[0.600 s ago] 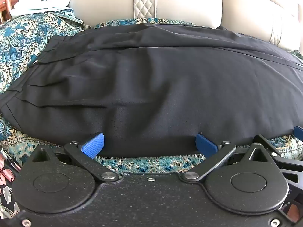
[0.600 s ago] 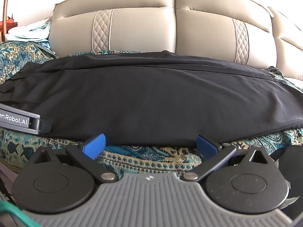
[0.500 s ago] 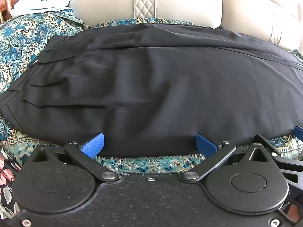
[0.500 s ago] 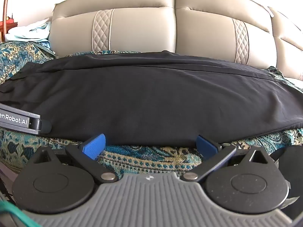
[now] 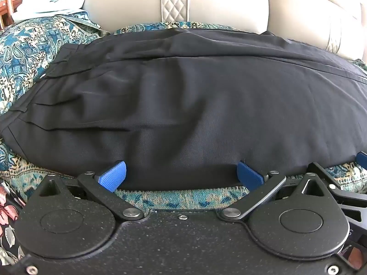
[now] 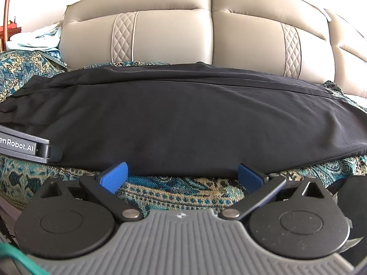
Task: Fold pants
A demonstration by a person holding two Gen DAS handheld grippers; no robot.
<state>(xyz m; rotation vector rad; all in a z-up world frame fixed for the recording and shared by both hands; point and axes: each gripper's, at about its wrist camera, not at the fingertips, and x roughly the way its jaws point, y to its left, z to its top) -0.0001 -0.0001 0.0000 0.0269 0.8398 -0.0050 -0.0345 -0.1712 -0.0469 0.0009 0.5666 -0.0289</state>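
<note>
Left wrist view: left gripper (image 5: 181,174) jaws wide open at near hem of black pants (image 5: 195,96), gripping nothing. Right gripper (image 6: 182,175) likewise, pants on paisley sofa cover (image 6: 183,190).

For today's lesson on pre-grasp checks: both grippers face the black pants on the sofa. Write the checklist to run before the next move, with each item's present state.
1. Left gripper open: ok, jaws wide apart.
2. Right gripper open: ok.
3. Near hem of black pants between the left fingers: ok.
4. Hem within the right fingers: not ok, patterned cover shows between them.
5. Pants laid flat: not ok, pleats wrinkle at the left end.
6. Both layers lined up at the hem: cannot tell.
</note>
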